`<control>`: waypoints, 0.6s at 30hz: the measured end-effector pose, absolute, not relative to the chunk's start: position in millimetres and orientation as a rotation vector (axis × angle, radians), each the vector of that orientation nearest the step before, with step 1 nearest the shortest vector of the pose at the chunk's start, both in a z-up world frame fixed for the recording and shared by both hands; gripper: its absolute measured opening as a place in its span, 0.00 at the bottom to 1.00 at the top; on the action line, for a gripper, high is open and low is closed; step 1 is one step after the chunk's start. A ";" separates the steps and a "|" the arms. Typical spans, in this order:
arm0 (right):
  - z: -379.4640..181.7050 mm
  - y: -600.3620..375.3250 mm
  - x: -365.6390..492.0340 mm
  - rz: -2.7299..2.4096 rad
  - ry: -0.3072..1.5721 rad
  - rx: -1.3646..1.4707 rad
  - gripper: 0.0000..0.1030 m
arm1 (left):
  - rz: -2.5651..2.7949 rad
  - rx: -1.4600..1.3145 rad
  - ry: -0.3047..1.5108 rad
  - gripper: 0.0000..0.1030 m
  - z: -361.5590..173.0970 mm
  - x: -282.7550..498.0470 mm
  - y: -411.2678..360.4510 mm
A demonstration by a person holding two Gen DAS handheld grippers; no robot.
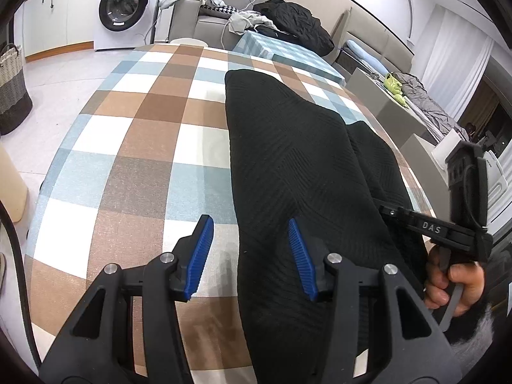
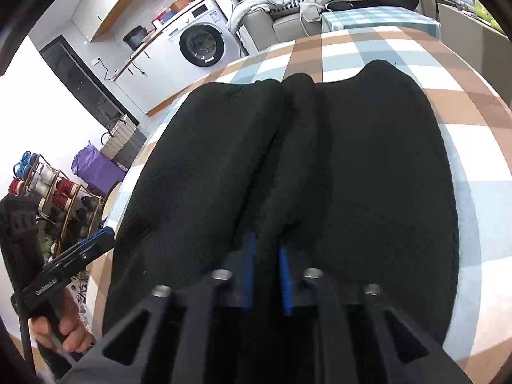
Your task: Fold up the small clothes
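Over checked table [image 1: 134,134], left gripper [image 1: 249,256] fingers spread, right gripper [image 2: 267,272] pinching black garment [image 2: 368,176] fold.

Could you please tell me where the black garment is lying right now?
The black garment lies on the checked tablecloth, right of centre in the left wrist view; the right claw pinches a ridge of it at its near edge.

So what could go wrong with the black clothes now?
The right gripper pinches only a bunched ridge of the black garment, so lifting might drag it crooked or let it slip. The left gripper is open, straddling the garment's edge with one finger on cloth and one over the checked tablecloth; closing there could grab the tablecloth too. The garment also lies near the table's edge and might slide off.
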State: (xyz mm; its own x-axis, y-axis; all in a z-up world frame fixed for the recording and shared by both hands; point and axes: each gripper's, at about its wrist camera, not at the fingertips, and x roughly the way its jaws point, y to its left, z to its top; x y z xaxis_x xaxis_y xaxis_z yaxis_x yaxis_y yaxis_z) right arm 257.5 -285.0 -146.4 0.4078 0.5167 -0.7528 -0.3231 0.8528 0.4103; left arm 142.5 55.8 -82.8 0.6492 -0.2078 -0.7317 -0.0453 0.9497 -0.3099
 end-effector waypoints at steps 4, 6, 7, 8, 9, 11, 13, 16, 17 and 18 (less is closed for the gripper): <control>-101.1 -279.3 237.8 0.566 0.923 0.096 0.04 | -0.116 -0.305 0.858 0.45 -77.1 144.1 50.4; -88.6 -288.0 232.6 0.504 0.905 0.065 0.04 | -0.129 -0.294 0.859 0.45 -76.8 146.5 45.4; -90.9 -291.7 233.8 0.464 0.911 0.039 0.04 | -0.136 -0.289 0.863 0.45 -77.6 148.4 42.6; -101.4 -300.0 239.3 0.430 0.939 0.044 0.05 | -0.140 -0.287 0.869 0.45 -79.0 150.1 40.0; -110.2 -305.8 244.0 0.420 0.970 0.067 0.05 | -0.145 -0.282 0.877 0.45 -80.8 151.3 36.8; -126.9 -315.5 251.5 0.385 1.014 0.097 0.08 | -0.151 -0.272 0.886 0.45 -82.7 152.1 31.6; -131.6 -320.9 252.8 0.390 1.030 0.116 0.15 | -0.158 -0.270 0.892 0.45 -83.8 152.0 27.9; -123.7 -327.0 247.9 0.397 1.006 0.150 0.23 | -0.156 -0.270 0.899 0.45 -85.4 152.0 25.4; -119.3 -328.5 245.8 0.392 0.996 0.162 0.24 | -0.154 -0.269 0.900 0.45 -86.0 152.1 25.8; -115.6 -329.5 244.5 0.385 0.986 0.168 0.24 | -0.153 -0.269 0.900 0.45 -86.0 151.9 25.9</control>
